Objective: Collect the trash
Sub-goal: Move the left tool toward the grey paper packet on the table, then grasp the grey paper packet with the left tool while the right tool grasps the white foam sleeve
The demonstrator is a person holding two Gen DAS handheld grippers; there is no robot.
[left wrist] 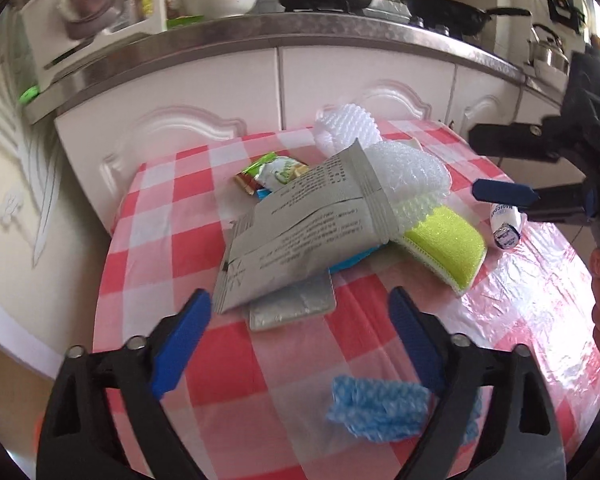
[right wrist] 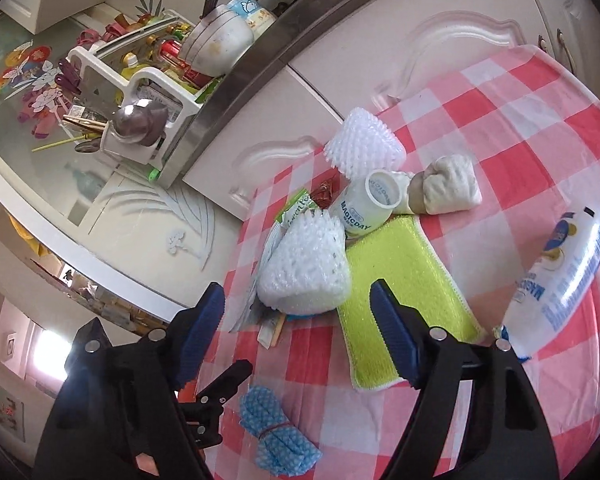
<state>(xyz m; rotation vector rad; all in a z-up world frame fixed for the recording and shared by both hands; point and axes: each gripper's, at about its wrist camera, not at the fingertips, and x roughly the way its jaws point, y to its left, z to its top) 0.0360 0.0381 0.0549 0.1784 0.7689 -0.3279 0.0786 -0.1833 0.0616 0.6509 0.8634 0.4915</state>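
Left gripper (left wrist: pixel 300 332) and right gripper (right wrist: pixel 296 320): jaws apart, nothing held, poised above checked tablecloth (left wrist: pixel 228 360). Trash heaped mid-table: grey printed pouch (left wrist: pixel 296 232) over yellow-green sponge (right wrist: pixel 404 288), white foam nets (right wrist: pixel 304 268), small bottle (right wrist: pixel 368 208) (on its side). Blue cloth bundle (right wrist: pixel 276 432) nearest.

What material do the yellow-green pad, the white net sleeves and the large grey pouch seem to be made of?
Yellow-green pad: probably microfibre cloth over sponge; fuzzy matte surface, stitched white edge.
White net sleeves: most likely foamed plastic; soft, puffy, open mesh with a slight sheen.
Grey pouch: seems to be laminated plastic or foil film; smooth, printed, with a crimped seal. The exact material is uncertain.
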